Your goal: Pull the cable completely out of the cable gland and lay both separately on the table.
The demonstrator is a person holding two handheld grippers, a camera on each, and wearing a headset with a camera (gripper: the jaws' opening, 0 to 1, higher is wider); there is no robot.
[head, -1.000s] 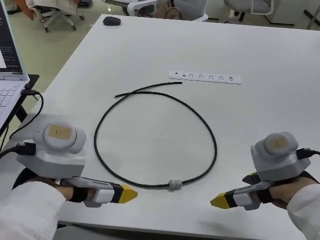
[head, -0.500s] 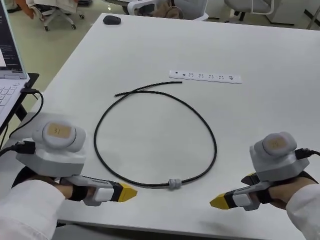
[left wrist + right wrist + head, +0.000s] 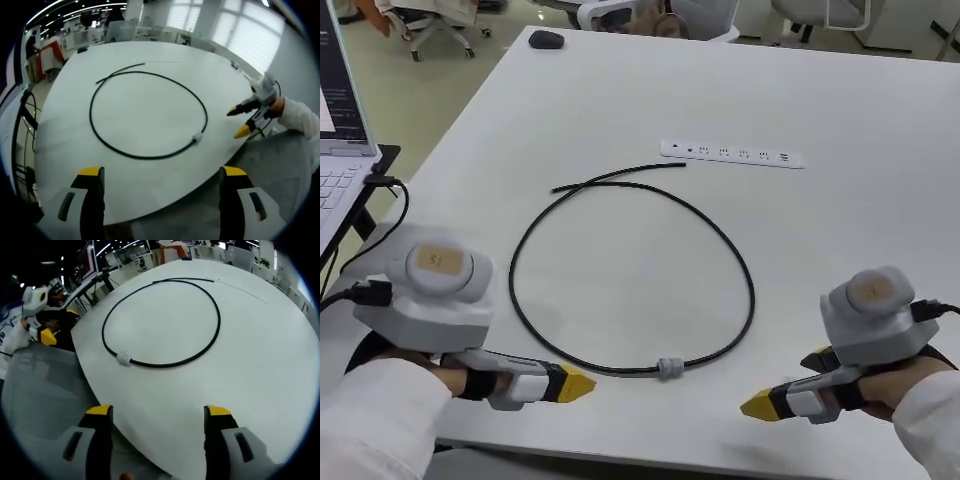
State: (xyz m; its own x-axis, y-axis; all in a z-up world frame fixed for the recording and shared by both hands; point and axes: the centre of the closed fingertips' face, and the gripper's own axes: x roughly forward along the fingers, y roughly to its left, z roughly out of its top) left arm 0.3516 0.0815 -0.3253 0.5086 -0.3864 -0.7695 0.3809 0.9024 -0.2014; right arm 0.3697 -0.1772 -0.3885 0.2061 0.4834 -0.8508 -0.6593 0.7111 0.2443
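A black cable (image 3: pixel 732 247) lies in a wide loop on the white table (image 3: pixel 840 110), its two ends crossing at the far left. A small grey cable gland (image 3: pixel 667 368) sits threaded on the loop's near side. My left gripper (image 3: pixel 584 385) hovers at the near table edge, left of the gland, open and holding nothing. My right gripper (image 3: pixel 752 405) hovers to the gland's right, also open. In the left gripper view the gland (image 3: pixel 198 136) lies ahead of the spread jaws of the left gripper (image 3: pixel 162 172). In the right gripper view the gland (image 3: pixel 123 358) lies beyond the right gripper (image 3: pixel 157 410).
A white power strip (image 3: pixel 732 154) lies past the loop. A dark mouse (image 3: pixel 544 40) rests at the far left corner. A laptop (image 3: pixel 335 150) with cables stands left of the table. Office chairs (image 3: pixel 420 25) stand behind.
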